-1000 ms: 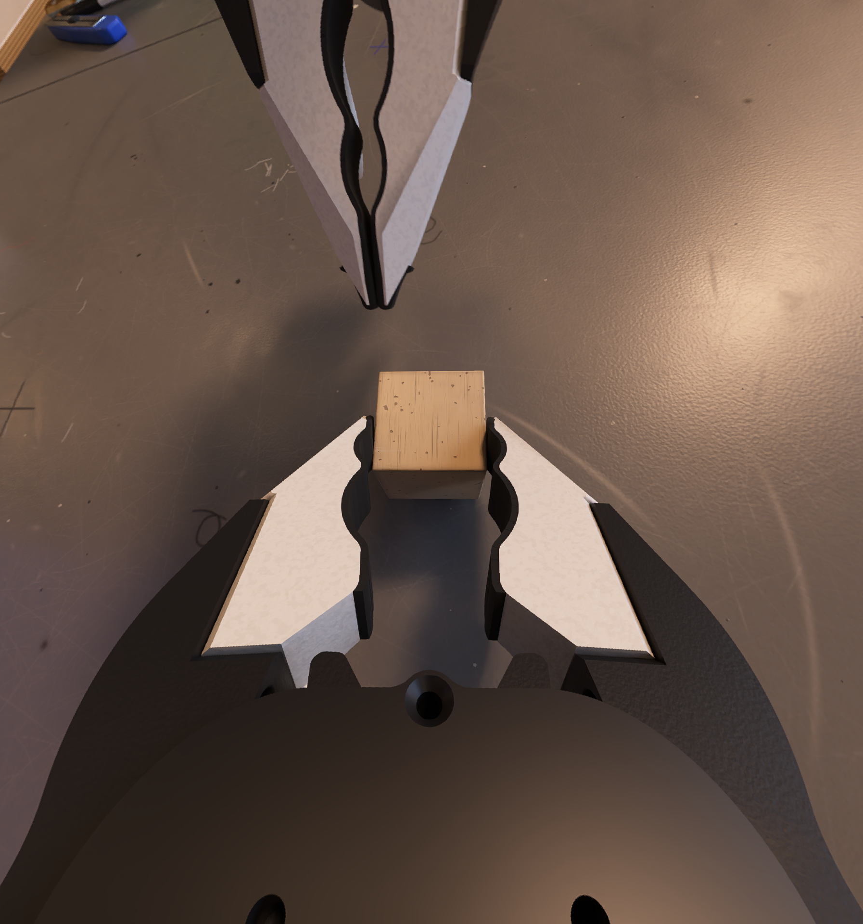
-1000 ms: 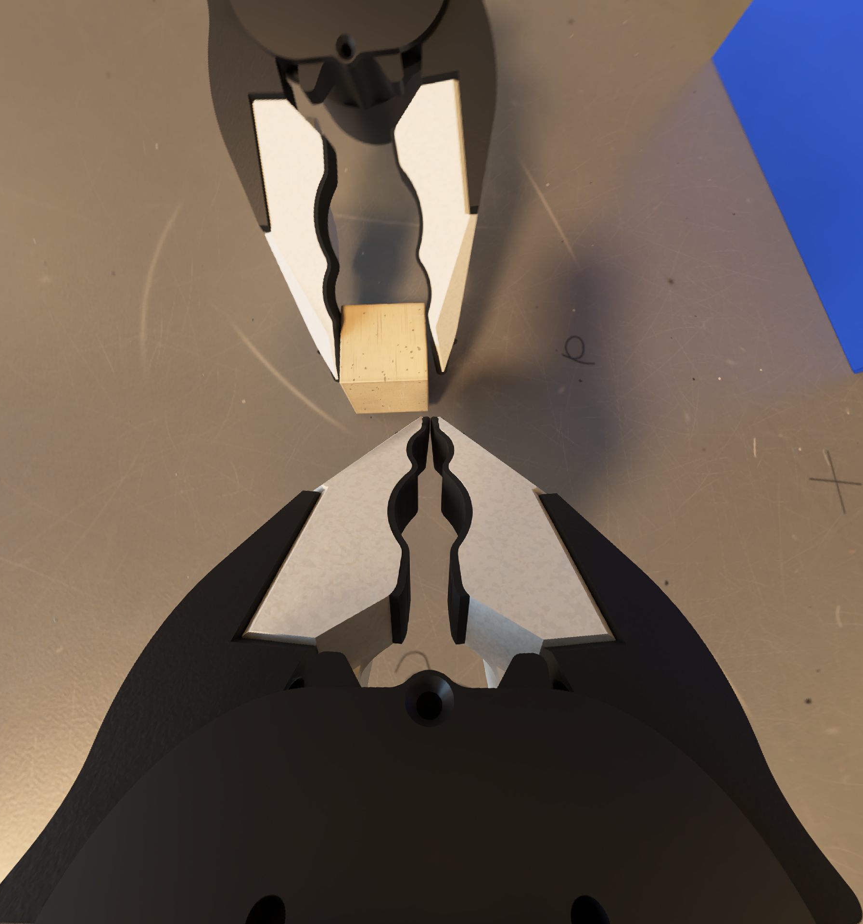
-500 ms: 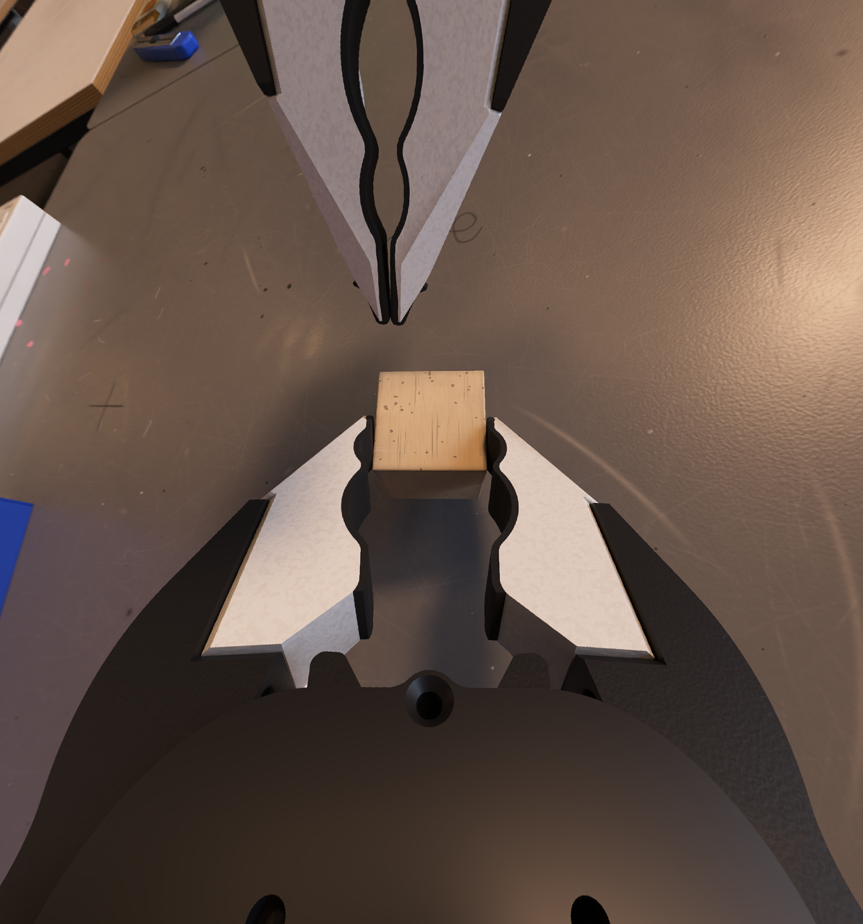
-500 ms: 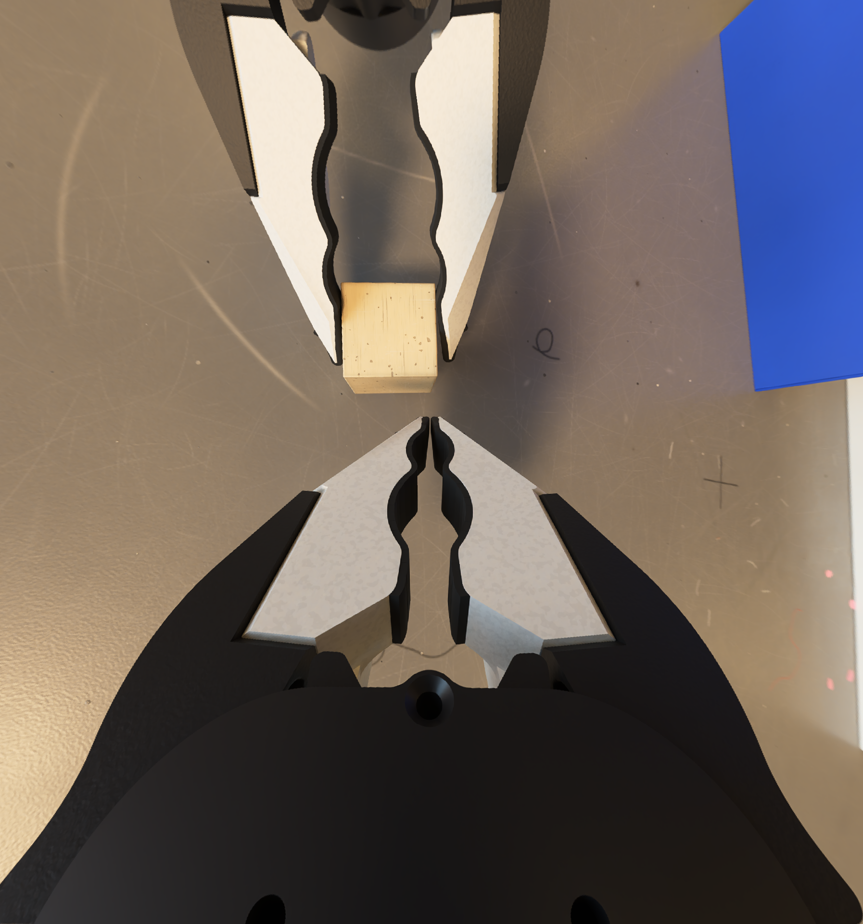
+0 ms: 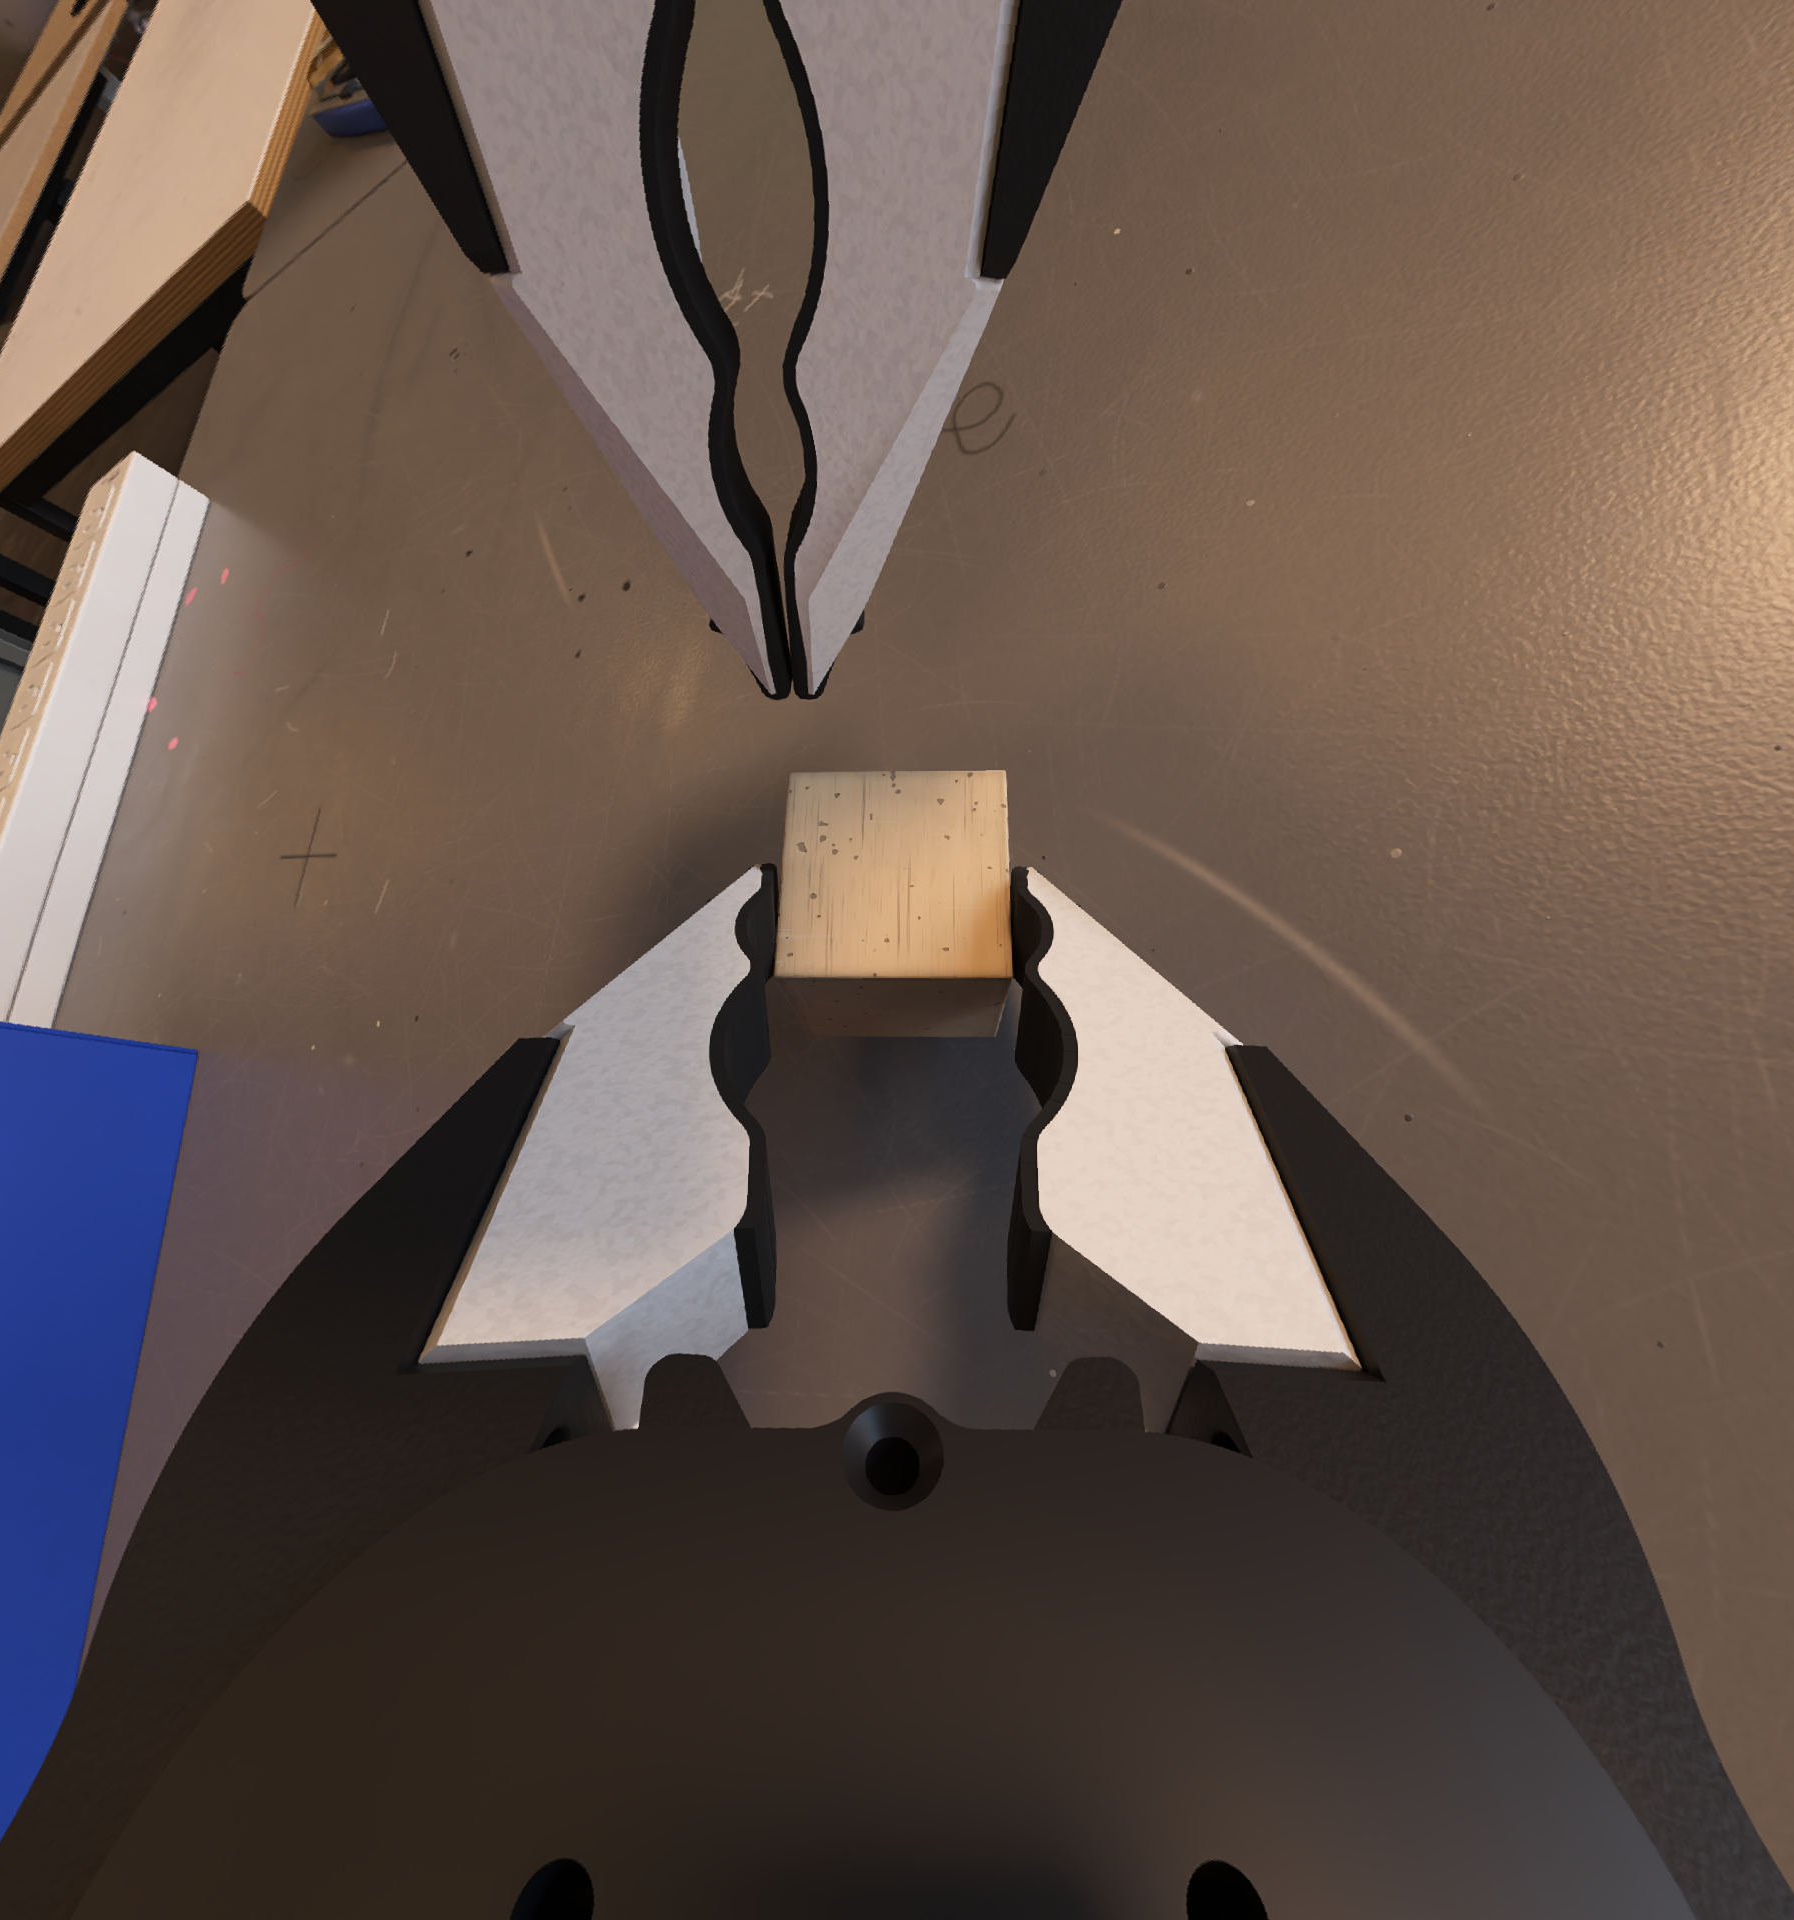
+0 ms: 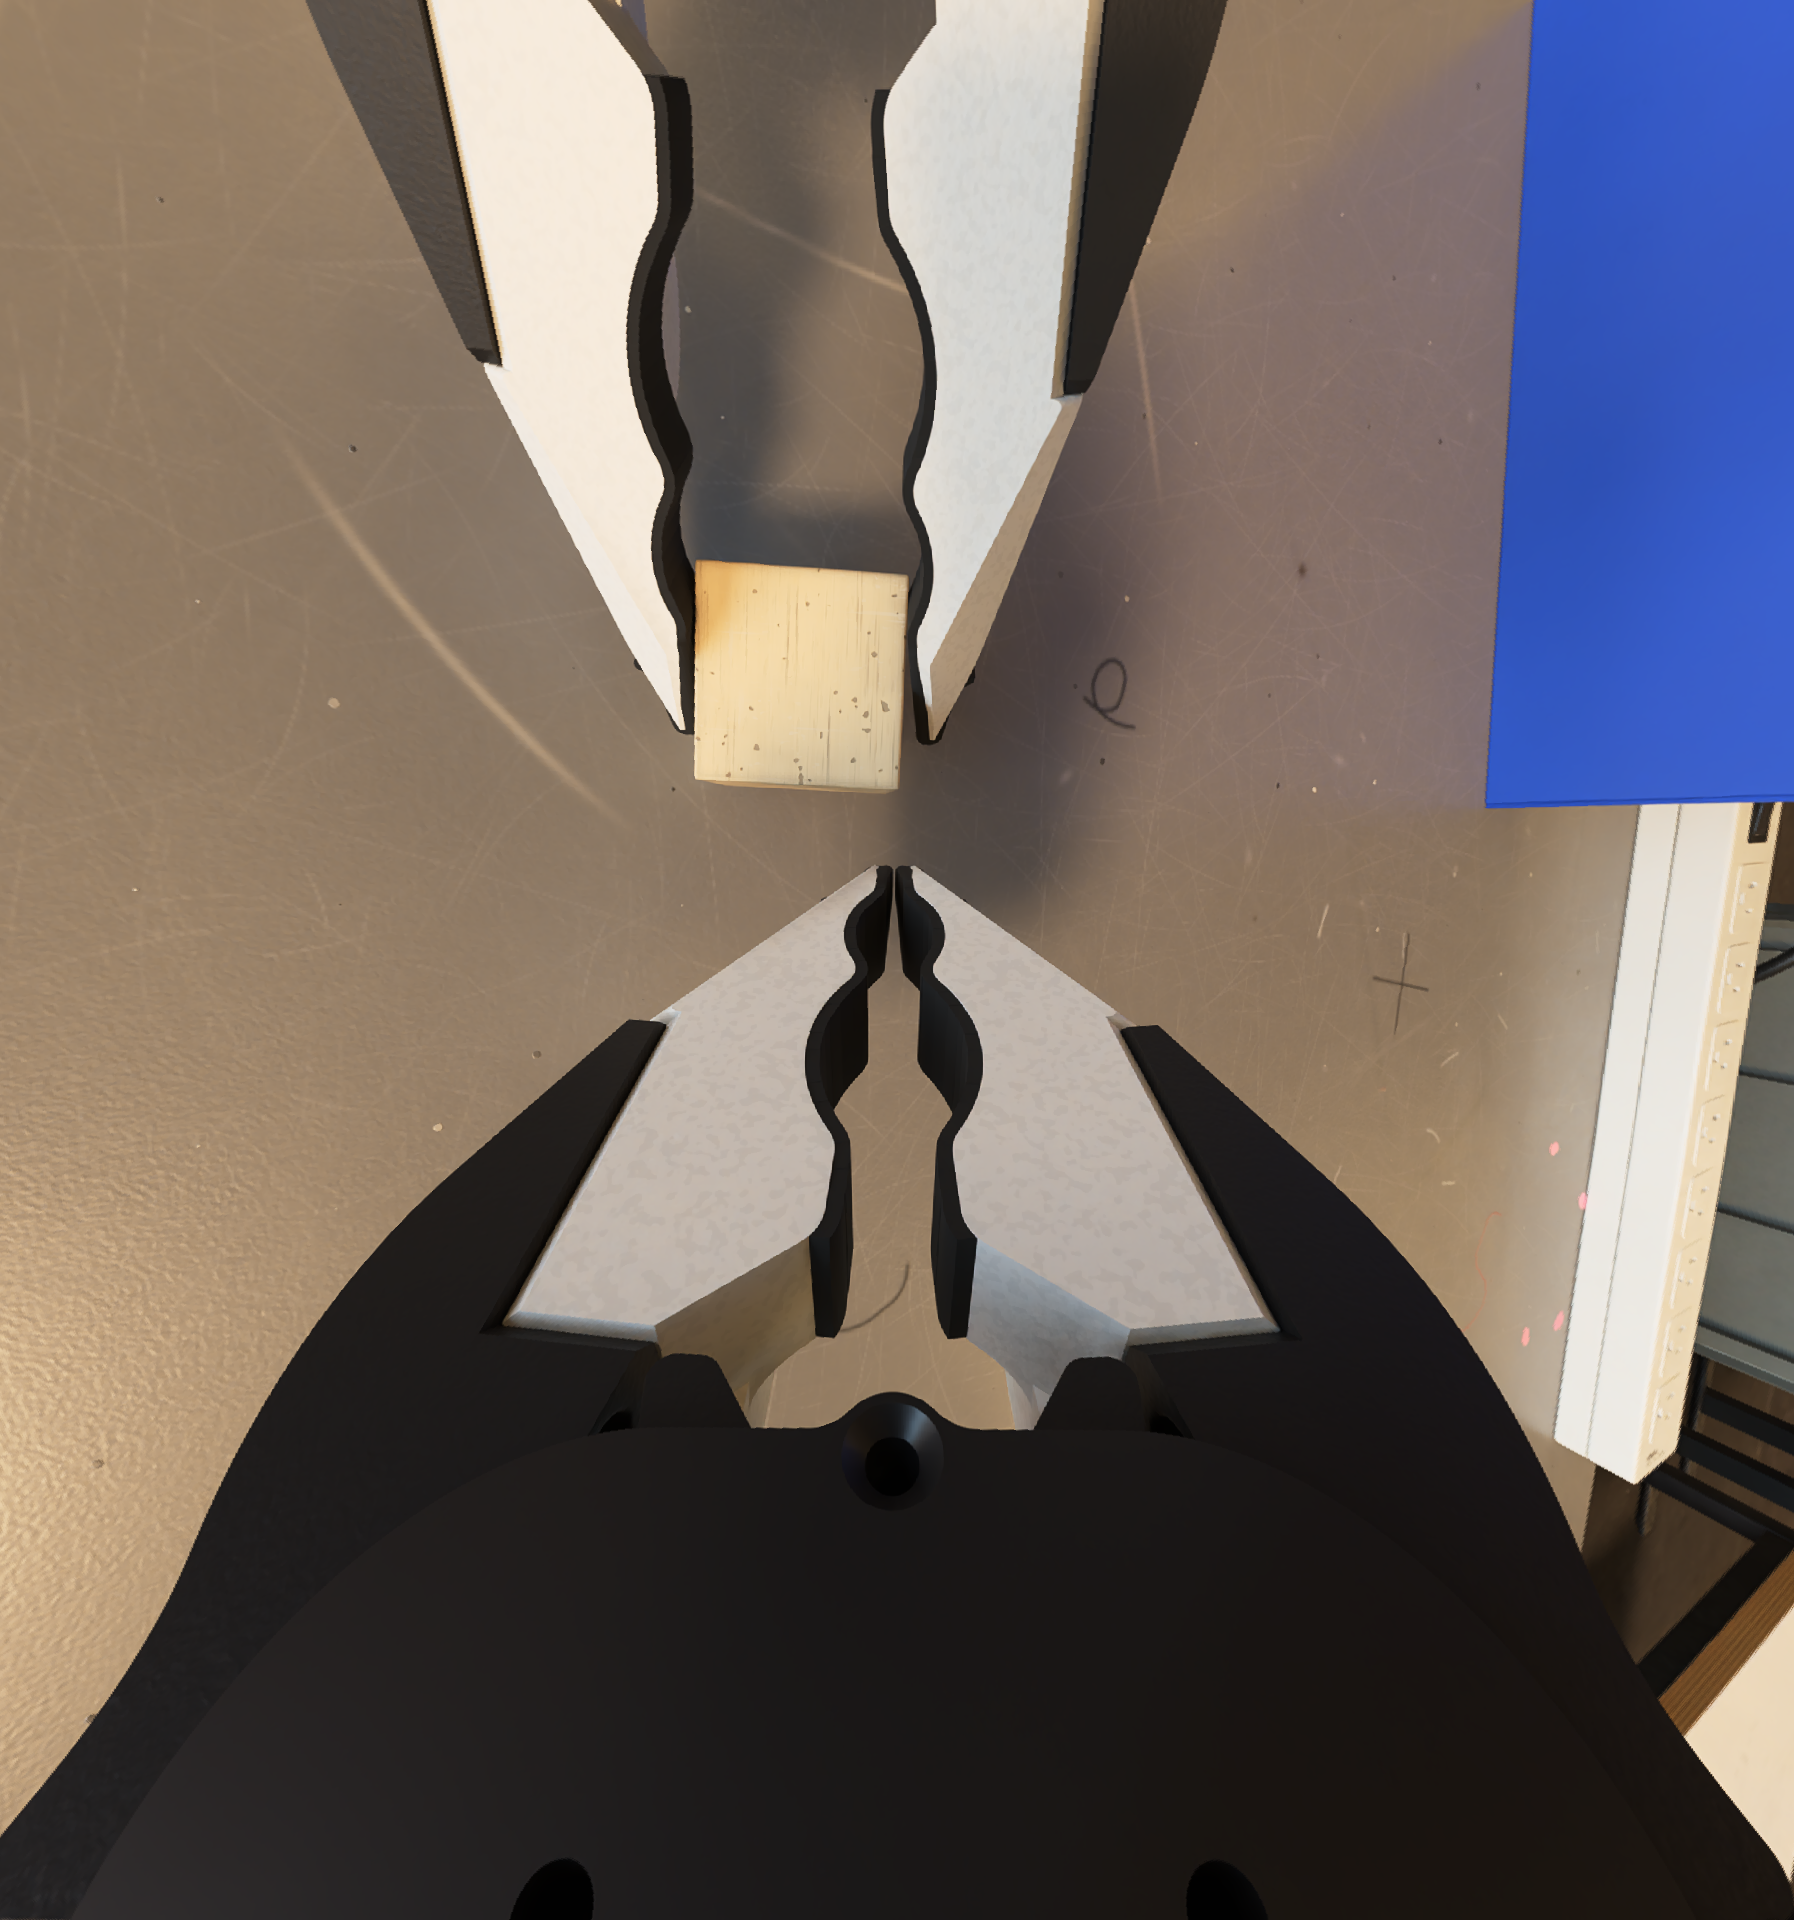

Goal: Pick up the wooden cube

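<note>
Overhead, left gripper (image 5: 891,914) jaws clamp the wooden cube (image 5: 893,875); right gripper (image 6: 891,878) faces it, jaws closed, empty.

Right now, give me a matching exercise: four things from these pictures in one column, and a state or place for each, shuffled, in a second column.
Things
1. left gripper
2. right gripper
3. wooden cube
4. blue panel

States or places
A. held between two fingertips, above the tabletop
B. jaws closed on nothing
C. lying at the table's edge beside a white rail
D. jaws clamped on the cube's sides

Pairs: 1-D, 2-B, 3-A, 4-C
</note>
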Controlling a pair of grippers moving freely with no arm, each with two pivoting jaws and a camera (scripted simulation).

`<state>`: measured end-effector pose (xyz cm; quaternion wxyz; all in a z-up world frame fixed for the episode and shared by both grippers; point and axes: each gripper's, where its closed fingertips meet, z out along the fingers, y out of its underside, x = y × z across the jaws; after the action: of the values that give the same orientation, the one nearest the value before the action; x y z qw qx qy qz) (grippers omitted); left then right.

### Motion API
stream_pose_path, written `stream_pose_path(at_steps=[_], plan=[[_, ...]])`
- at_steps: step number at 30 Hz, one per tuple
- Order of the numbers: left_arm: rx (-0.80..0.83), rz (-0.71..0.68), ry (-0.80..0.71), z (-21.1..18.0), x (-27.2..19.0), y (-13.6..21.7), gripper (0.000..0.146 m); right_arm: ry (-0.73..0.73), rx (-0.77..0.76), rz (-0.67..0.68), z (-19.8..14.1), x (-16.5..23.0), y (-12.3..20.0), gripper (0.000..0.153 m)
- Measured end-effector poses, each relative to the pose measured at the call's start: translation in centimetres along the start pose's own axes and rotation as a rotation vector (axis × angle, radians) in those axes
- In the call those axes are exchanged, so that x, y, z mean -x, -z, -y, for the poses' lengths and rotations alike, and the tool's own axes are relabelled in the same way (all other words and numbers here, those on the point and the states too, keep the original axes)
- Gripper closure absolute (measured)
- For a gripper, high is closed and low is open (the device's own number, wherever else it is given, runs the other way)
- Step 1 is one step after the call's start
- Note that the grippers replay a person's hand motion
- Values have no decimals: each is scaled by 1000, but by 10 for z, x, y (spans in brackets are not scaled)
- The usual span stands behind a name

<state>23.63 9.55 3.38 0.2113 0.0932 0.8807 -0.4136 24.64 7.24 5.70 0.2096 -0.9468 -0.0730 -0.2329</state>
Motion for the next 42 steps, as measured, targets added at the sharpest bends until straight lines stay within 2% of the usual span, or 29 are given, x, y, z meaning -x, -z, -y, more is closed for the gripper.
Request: stream_pose_path(at_steps=[12, 21, 28, 37, 42], plan=[[-59, -2, 53, 3, 5, 2, 101, 12, -64, -11, 3, -5, 0, 152], [-141, 16, 23, 12, 7, 8, 101, 10, -174, -6, 8, -7, 8, 153], [-169, 34, -3, 16, 8, 10, 101, 37, -182, -18, 10, -8, 11, 153], [-232, 34, -26, 23, 8, 16, 101, 51, -299, 16, 15, -7, 17, 153], [-301, 34, 15, 30, 12, 23, 101, 19, -384, 2, 22, -12, 24, 152]])
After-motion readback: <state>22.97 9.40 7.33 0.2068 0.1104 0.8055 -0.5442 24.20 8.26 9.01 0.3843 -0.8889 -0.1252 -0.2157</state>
